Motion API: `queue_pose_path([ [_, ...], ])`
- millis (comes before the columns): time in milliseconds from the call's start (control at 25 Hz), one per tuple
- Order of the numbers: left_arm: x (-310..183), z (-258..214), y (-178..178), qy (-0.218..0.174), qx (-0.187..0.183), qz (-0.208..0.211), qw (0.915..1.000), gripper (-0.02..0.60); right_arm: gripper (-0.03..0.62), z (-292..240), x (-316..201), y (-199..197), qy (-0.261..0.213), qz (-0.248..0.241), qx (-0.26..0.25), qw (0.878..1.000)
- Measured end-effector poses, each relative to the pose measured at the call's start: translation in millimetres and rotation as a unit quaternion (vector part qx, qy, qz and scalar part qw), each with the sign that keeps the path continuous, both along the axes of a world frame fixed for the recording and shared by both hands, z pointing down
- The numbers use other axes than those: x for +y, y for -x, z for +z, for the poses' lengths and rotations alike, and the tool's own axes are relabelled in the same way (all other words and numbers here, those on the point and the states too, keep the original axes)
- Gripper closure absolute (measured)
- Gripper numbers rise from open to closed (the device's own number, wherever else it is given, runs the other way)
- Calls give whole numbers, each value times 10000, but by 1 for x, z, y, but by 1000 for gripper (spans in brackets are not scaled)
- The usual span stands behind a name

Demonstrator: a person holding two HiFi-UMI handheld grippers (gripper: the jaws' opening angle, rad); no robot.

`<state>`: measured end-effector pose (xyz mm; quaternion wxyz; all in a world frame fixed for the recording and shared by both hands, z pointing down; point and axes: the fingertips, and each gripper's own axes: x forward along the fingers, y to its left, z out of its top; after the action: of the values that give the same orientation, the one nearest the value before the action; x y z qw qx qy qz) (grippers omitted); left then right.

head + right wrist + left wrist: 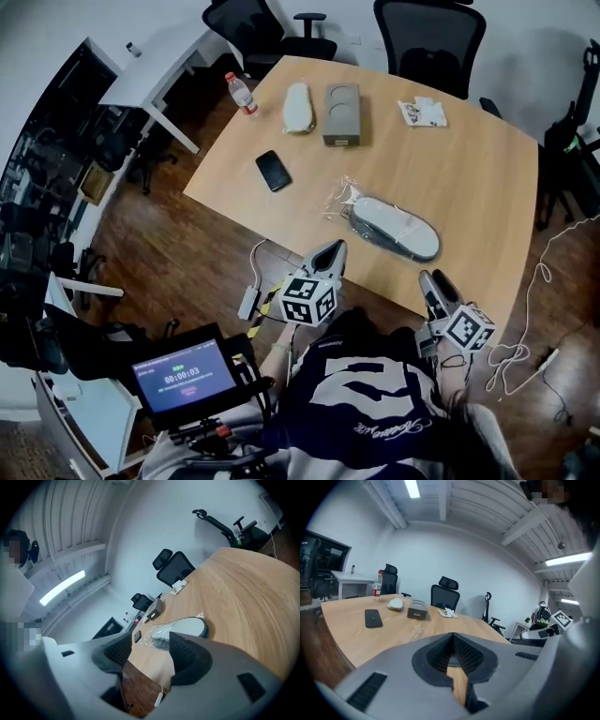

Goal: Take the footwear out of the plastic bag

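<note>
Bagged footwear lies slantwise just ahead; the right hand-held gripper, spread and empty, is nearer, the left hand-held gripper clenched empty.

A dark navy jersey is worn, printed with large white block shapes and a small line of white script low on the back. Just beyond the jersey's left side, the left gripper is seen as a smooth, pale grey shell tapering to a point. It is backed by the left cube, white with black square markers. Beyond the jersey's right side, the right gripper is built the same, and the right cube is marked alike. In the gripper views, each rounded grey shell is lined with black ribbed pads set in a scooped recess. Dark slotted vents are cut into the shell.
</note>
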<state>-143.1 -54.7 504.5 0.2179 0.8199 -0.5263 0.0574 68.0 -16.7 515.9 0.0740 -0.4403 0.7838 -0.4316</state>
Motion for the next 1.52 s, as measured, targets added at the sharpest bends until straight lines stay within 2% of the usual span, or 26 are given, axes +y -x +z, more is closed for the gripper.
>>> queue_pose_path([
  [200,-36,36,12,267,-385,-21,9989,578,347,7,-6,-16,208,213,100,9995],
  [360,-62,51,14,531,-268,-140,9981,578,345,14,-8,-33,392,277,131,9988],
  [520,-86,61,15,707,-466,-244,9961,578,347,21,-19,-42,568,194,68,9982],
  [640,-102,72,13,861,-580,-249,9943,578,346,30,-33,-44,715,109,-160,9973],
  [760,-115,87,12,1081,-858,-233,9902,578,347,41,-46,-47,821,11,-170,9965],
  [920,-127,114,12,1544,-1164,-329,9806,578,347,61,-56,-54,1123,-64,-18,9937],
  [1120,-131,139,16,2005,-1289,-369,9705,578,347,89,-60,-53,1708,-281,-157,9848],
  [1280,-130,152,18,2250,-1349,-384,9642,578,350,104,-50,-40,2340,-768,-490,9679],
  [1400,-130,156,18,2300,-1399,-400,9622,578,350,108,-44,-33,2661,-884,-767,9568],
  [1520,-131,155,19,2234,-1491,-306,9628,578,350,111,-49,-36,2768,-723,-900,9540],
])
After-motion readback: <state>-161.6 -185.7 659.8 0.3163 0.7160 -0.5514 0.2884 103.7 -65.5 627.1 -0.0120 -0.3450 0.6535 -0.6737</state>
